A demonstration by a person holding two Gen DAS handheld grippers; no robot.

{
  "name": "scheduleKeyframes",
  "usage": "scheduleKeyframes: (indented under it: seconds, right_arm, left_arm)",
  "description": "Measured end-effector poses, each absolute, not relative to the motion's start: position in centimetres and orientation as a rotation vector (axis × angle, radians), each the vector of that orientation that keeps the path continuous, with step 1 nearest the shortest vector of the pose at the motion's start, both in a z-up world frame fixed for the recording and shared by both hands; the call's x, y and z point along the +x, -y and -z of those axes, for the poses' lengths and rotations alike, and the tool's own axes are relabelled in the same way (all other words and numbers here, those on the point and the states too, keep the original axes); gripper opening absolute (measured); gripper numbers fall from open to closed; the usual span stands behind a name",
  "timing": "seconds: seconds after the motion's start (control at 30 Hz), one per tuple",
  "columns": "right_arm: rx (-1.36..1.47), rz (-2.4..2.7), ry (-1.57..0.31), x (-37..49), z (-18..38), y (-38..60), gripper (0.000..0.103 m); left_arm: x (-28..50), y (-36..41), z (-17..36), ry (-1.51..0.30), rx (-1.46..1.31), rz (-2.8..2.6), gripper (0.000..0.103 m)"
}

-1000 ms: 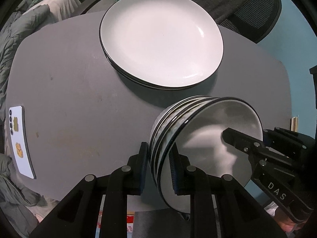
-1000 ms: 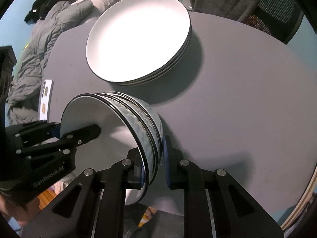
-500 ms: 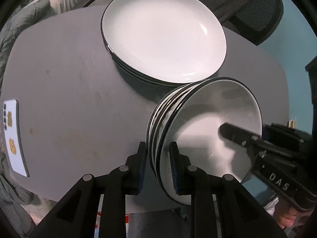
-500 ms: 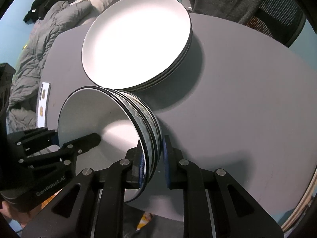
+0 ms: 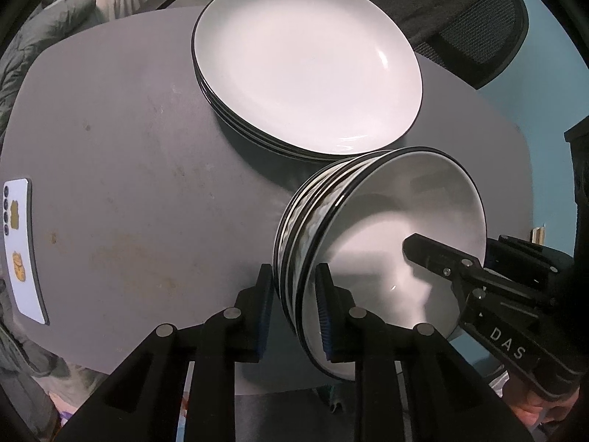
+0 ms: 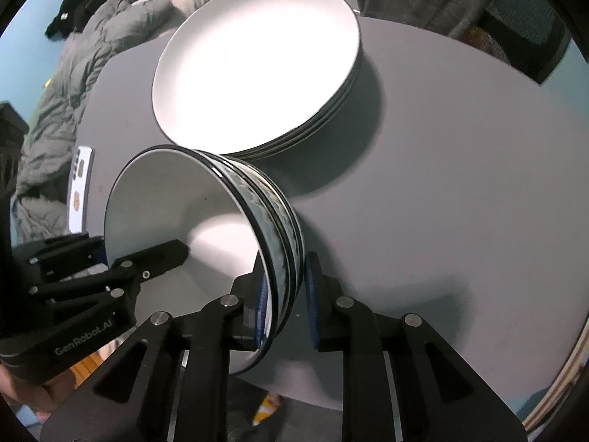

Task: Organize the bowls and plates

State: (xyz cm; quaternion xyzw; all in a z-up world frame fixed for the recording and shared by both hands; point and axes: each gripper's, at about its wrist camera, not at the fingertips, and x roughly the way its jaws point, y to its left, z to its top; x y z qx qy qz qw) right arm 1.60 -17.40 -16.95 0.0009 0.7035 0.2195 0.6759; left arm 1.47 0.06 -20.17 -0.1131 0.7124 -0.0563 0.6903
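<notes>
- The left gripper pinches the rim of the stacked white bowls with black edges.
- The right gripper pinches the opposite rim.
- Stacked white plates sit just beside, on the grey table.

Dim room; overhead glare whitens top plate; soft shadows on table; fisheye edges dark, curved.
</notes>
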Motion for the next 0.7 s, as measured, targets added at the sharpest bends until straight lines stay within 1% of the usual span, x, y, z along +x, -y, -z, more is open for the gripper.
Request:
scheduleKeyframes:
  seconds: [0.3,0.7]
  right_arm:
    - [0.025,-0.473,-1.583,1.5,16.2,17.6,0.016]
    - [0.044,-0.487,-1.518,2.9,11.5,16.8,0.016]
  left_arm:
    - [1.9,0.9,19.7,-1.613,-0.258,0.127,0.020]
    - [4.3,0.2,15.1,-1.549,-0.257,0.135,0.020]
